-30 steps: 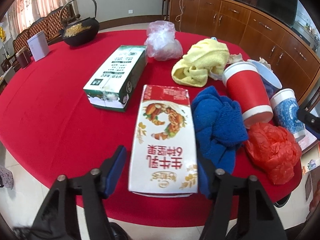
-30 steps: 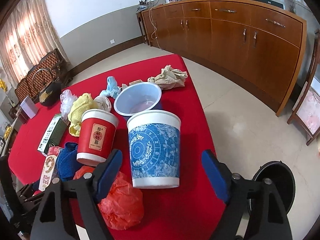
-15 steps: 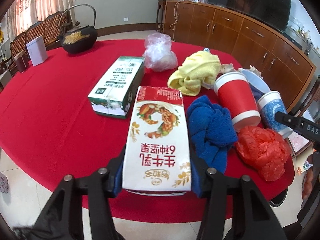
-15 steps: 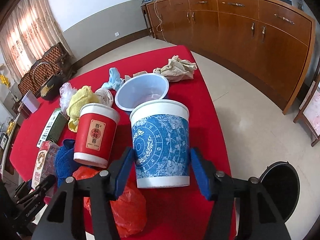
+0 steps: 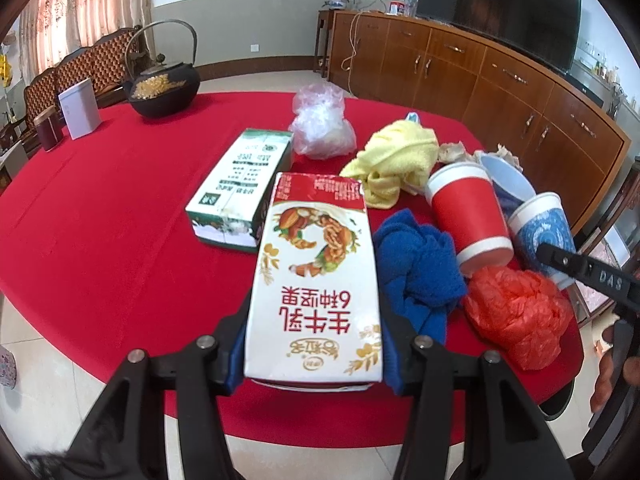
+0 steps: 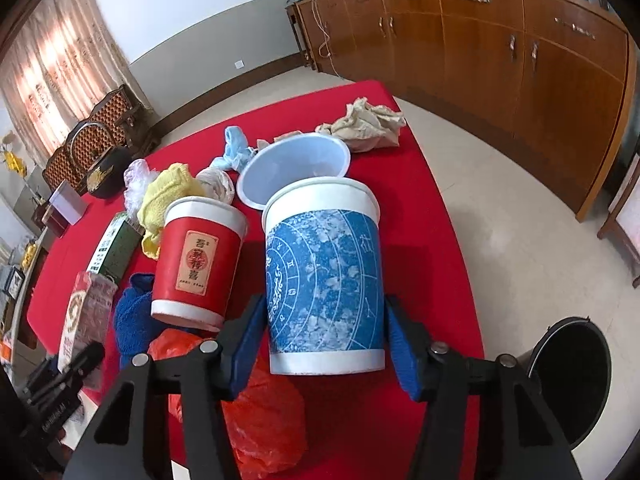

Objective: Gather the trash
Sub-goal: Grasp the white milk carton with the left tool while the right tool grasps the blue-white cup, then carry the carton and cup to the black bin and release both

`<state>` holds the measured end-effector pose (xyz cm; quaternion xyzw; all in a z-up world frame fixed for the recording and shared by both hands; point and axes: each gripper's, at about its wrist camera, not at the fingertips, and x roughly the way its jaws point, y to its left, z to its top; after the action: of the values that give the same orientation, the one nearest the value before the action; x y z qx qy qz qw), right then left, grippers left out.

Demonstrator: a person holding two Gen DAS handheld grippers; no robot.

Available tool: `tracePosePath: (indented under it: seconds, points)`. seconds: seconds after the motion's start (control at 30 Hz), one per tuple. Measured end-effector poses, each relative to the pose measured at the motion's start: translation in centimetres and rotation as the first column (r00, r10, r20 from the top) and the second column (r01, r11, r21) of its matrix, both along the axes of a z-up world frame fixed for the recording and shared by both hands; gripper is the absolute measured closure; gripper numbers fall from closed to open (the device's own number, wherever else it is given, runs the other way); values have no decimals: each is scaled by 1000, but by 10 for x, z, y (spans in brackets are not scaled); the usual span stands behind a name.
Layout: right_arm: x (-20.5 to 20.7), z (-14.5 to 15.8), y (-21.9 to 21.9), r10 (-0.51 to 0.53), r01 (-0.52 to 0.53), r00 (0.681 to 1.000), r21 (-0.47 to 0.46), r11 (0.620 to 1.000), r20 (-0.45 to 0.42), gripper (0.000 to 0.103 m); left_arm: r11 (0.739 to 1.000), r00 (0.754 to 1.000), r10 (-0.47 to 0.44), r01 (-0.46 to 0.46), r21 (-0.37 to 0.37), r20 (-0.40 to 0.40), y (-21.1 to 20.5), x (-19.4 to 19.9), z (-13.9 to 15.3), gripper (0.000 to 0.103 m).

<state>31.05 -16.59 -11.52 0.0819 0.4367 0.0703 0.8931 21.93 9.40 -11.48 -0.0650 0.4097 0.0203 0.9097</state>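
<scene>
Gripping carton — and cup

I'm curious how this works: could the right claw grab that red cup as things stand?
Probably not right away: the right claw is already closed on the blue cup. The red cup stands just beside it, uncovered, so it looks reachable once the blue cup is dropped.

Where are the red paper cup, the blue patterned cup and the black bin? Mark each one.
red paper cup [image 6: 198,266], right wrist view, on its label
blue patterned cup [image 6: 324,284], right wrist view, on its printed side wall
black bin [image 6: 570,376], right wrist view, inside its dark opening
</scene>
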Motion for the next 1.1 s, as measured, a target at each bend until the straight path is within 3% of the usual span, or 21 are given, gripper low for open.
tracePosePath:
  seconds: [0.4,0.7,0.9,1.1]
  points:
    - [-66,38,-21,-15,16,997,-18,1000,71,44,998,996,-64,64,4,64,-34,-27,34,49]
    - [-129,62,-84,-120,121,986,1,993,114,44,976,971,-219,219,7,99,-102,-51,60,49]
    - [-169,64,-151,-245,247,962,6,969,118,44,932,928,-360,363,-17,95,-172,-58,63,49]
    - [-206,52,-228,-397,399,914,-2,917,86,44,850,851,-521,524,-56,68,-257,-62,51,49]
